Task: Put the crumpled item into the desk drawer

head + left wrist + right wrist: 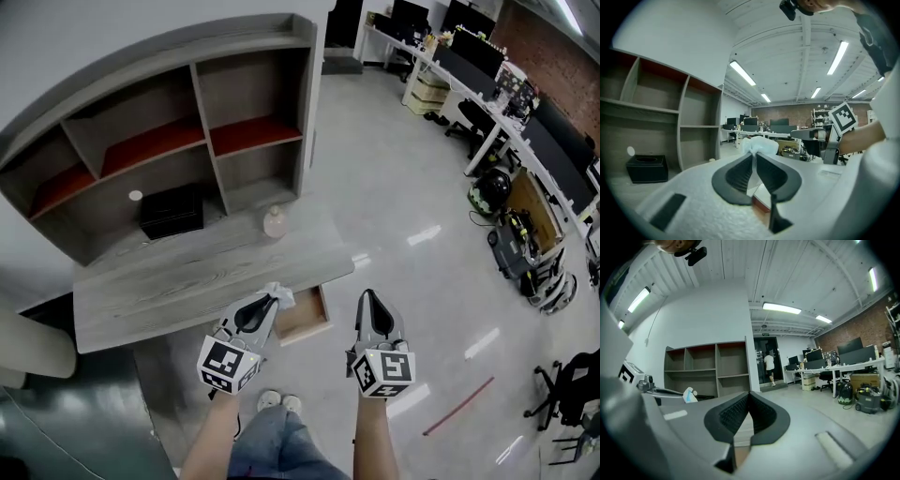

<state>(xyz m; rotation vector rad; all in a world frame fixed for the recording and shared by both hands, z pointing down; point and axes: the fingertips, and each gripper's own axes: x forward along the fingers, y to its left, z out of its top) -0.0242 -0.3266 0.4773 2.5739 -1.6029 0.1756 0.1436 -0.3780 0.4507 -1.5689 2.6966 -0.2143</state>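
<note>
My left gripper (272,300) is shut on a white crumpled paper wad (279,297), held above the open wooden desk drawer (307,316). In the left gripper view the wad (760,145) bulges out past the closed tips of that gripper (754,153). My right gripper (369,296) hangs to the right of the drawer, over the floor, shut with nothing in it. In the right gripper view its jaws (748,394) meet at the tips, and the left gripper with the wad (690,395) shows at the left.
The grey wooden desk (187,272) carries a black box (172,210) and a small pale bottle (275,222). A shelf unit (169,131) stands behind it. Office desks, chairs and equipment (525,197) line the right side. A person's shoes (280,402) stand below.
</note>
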